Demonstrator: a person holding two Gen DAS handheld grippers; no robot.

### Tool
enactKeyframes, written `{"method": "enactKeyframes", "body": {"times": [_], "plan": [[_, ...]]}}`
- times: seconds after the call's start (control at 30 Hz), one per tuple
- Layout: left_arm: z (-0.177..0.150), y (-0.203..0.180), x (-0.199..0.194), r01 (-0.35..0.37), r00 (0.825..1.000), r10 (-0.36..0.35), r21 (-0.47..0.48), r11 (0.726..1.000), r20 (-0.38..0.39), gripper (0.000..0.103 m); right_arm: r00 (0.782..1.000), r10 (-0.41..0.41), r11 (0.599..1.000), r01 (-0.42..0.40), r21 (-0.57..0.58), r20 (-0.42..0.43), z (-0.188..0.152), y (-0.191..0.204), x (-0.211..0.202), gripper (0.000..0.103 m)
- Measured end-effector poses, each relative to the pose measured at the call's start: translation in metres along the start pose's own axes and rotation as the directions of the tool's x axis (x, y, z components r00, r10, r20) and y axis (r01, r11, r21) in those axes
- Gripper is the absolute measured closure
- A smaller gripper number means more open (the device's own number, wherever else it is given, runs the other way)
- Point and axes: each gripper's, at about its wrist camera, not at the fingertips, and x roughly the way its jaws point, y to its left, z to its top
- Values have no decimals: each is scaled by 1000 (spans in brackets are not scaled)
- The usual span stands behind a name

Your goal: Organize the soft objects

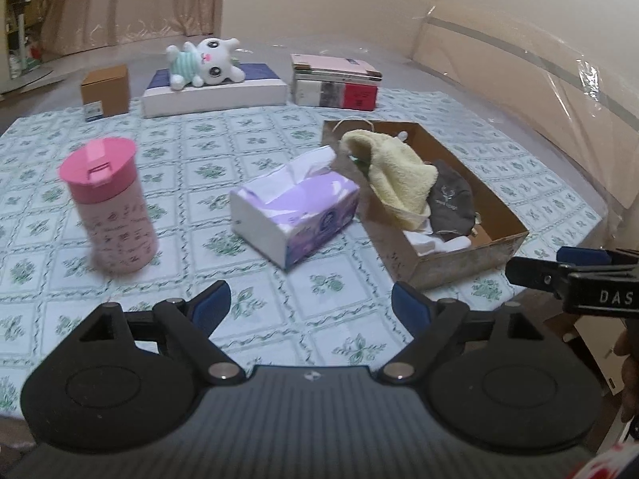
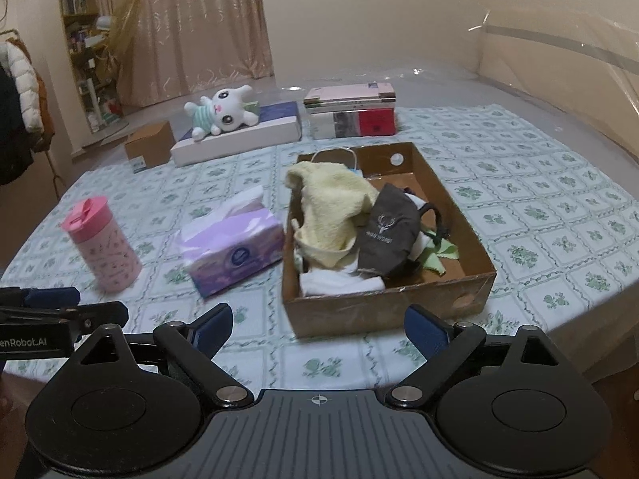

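A brown cardboard tray (image 2: 383, 307) (image 1: 471, 257) on the table holds a yellow towel (image 2: 331, 207) (image 1: 395, 167), a dark grey pouch (image 2: 389, 235) (image 1: 451, 201), white cloth (image 2: 339, 283) and a green scrap (image 2: 437, 257). Part of the towel hangs over the tray's left wall. A white plush toy (image 2: 223, 113) (image 1: 207, 64) lies on a flat box at the far side. My left gripper (image 1: 311, 301) is open over bare tablecloth, empty. In front of the tray my right gripper (image 2: 317, 325) is open with nothing between its fingers.
A purple tissue box (image 1: 295, 215) (image 2: 233, 249) lies left of the tray. A pink lidded bottle (image 1: 110, 207) (image 2: 102, 243) stands further left. Stacked books (image 2: 351, 113) and a small brown box (image 1: 106, 90) sit at the back. The table edge lies near the tray's right.
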Motion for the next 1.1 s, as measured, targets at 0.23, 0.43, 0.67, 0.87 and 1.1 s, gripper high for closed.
{"method": "enactKeyframes", "body": {"times": [0.23,0.43,0.67,0.87,1.1], "plan": [[-11,3,-10,1,1000,-1,-15,1000,-3,15,1000,-17,999,16,-33,-21,-8,15,-6,11],[-14,6,-16,-4,1000,5,-27,1000,5,15,999,-22,999,21,-50,-32,-13,22,-9,11],[-16,5,-22,-20,999,21,-22,1000,32,15,999,-17,998,14,-62,-39,-15,28,-8,11],[-16,3,-21,-20,999,21,-15,1000,32,15,999,-22,998,20,-53,-42,-17,26,-6,11],[-18,2,-19,-16,1000,16,-5,1000,23,14,999,-25,999,24,-42,-37,-15,23,-6,11]]}}
